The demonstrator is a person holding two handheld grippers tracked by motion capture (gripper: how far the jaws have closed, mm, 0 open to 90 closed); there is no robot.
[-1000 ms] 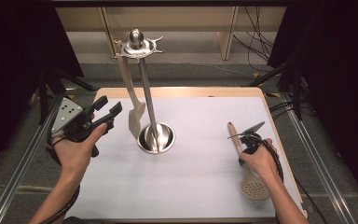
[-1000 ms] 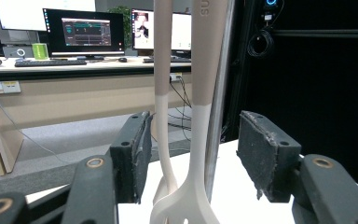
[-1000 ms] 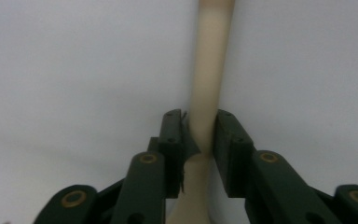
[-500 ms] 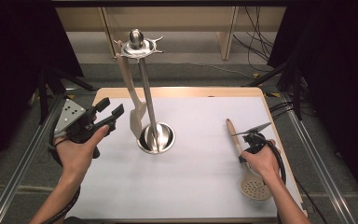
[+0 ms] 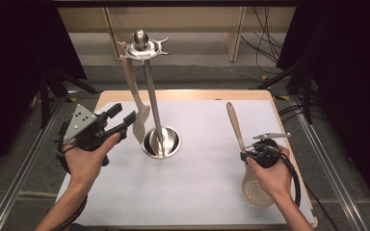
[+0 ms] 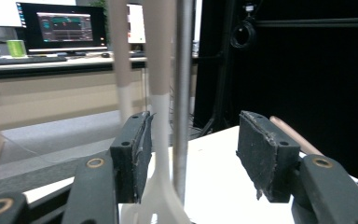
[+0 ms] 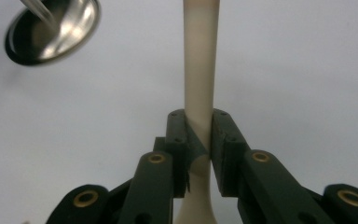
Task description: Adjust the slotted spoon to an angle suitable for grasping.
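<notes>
Utensil stand (image 5: 159,139) beside hanging spatula (image 5: 136,103)

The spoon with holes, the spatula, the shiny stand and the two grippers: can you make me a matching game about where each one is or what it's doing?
Things:
1. slotted spoon
2. spatula
3. stand base
4. left gripper

States:
A. jaws apart, nothing between the pads
B. hanging from the top of the stand
C. handle clamped in the right gripper
D. round and shiny, sitting on the white mat

Pairs: 1-C, 2-B, 3-D, 4-A
</notes>
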